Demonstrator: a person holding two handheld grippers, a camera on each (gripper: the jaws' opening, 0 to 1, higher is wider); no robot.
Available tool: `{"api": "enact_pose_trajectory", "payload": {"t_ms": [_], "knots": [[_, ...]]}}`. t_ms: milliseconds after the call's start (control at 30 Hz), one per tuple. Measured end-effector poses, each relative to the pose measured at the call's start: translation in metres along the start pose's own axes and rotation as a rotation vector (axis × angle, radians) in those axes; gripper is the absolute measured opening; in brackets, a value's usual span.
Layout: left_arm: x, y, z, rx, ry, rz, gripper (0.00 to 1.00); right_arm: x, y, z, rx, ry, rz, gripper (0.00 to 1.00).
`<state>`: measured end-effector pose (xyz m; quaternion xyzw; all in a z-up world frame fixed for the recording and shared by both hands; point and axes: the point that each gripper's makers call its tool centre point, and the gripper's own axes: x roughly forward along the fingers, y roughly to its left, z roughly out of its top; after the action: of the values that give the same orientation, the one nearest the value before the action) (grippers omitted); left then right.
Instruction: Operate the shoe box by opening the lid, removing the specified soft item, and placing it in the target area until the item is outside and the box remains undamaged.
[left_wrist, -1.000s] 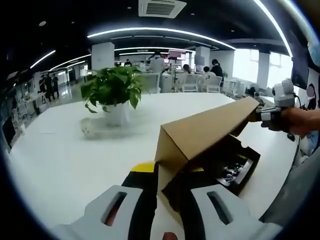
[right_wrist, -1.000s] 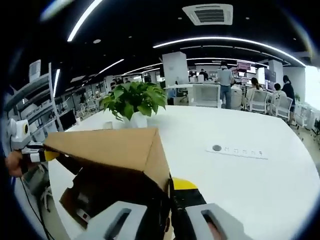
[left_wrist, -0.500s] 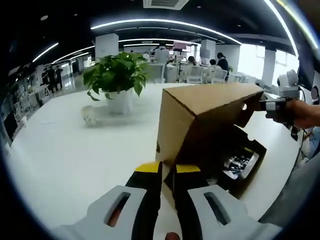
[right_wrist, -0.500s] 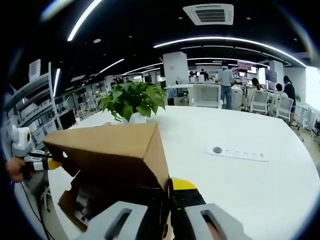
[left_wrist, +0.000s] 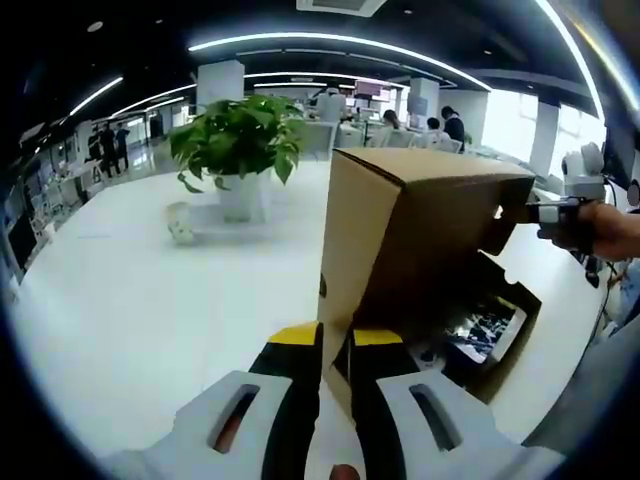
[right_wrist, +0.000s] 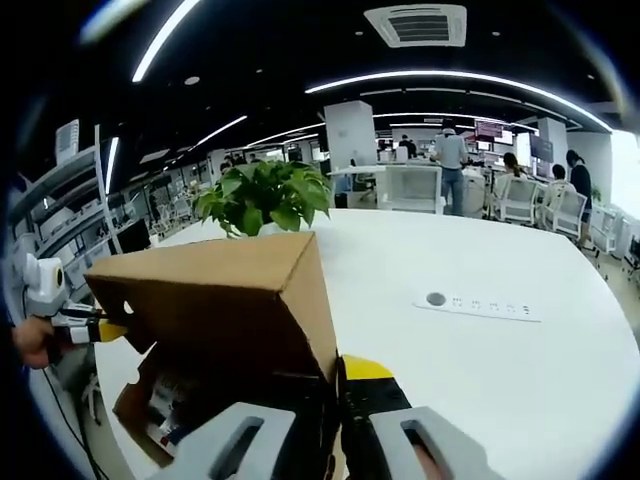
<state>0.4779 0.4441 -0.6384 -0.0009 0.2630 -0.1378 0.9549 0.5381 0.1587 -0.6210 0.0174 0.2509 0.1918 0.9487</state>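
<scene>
step: lid opening, well along; the lid (left_wrist: 420, 240) is swung up steeply on its hinge, the box (left_wrist: 490, 335) sits open beneath it on the tabletop (left_wrist: 150, 310).
left hand-held gripper (left_wrist: 336, 345): jaws pinched together on the lid's lower corner edge.
right hand-held gripper (right_wrist: 335, 375): jaws closed on the opposite corner of the lid (right_wrist: 215, 310); it also appears at the far end of the lid in the left gripper view (left_wrist: 545, 212).
soft item: inside the box, dark contents with pale bits (left_wrist: 475, 325); cannot tell which is the soft one.
next move: judged, the lid needs tipping fully back so it rests without strain, then one gripper lets go and reaches in; gentle, so the hinge fold does not tear.
materials: lid is plain brown corrugated card, matt, crisp folded edges, a cut-out notch in its side flap; box interior dark.
surroundings: smooth white glossy tabletop; potted plant (left_wrist: 235, 145) in a white pot, well apart from the box.
</scene>
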Motion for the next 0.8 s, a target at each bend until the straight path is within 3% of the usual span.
{"api": "enact_pose_trajectory", "payload": {"t_ms": [800], "knots": [[0.017,0.011,0.007,-0.025,-0.016,-0.039,0.05,0.014,-0.008,-0.028,0.021,0.088,-0.073,0.0]]}}
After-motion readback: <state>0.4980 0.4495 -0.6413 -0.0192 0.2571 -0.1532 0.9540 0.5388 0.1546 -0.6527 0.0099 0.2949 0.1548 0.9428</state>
